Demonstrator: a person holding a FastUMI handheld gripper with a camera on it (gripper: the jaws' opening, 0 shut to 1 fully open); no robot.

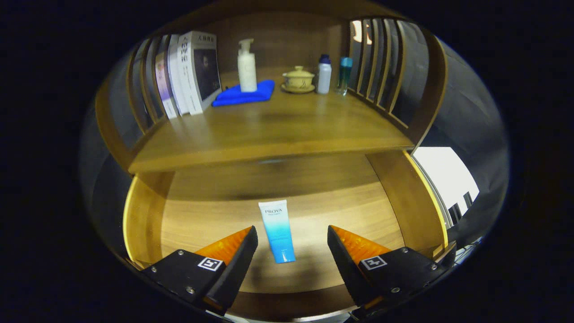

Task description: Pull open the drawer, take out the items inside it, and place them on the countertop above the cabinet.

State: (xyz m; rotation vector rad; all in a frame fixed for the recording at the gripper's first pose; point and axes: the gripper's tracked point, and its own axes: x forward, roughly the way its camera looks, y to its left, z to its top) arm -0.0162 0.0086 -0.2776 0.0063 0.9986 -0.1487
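Two fingers (292, 235) apart — flat tube (277, 230) between, untouched.

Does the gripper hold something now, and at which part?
Nothing is held. The gripper is open above the wooden drawer; the white-and-blue plastic tube lies untouched between its fingers.

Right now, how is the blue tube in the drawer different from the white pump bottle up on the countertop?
The tube lies flat on the open drawer floor, between the open gripper fingers; the pump bottle stands upright on a blue cloth on the countertop. The tube fades from white to blue; the pump bottle is all white. The pump bottle has a dispenser head, the tube none. Both look like toiletry containers.
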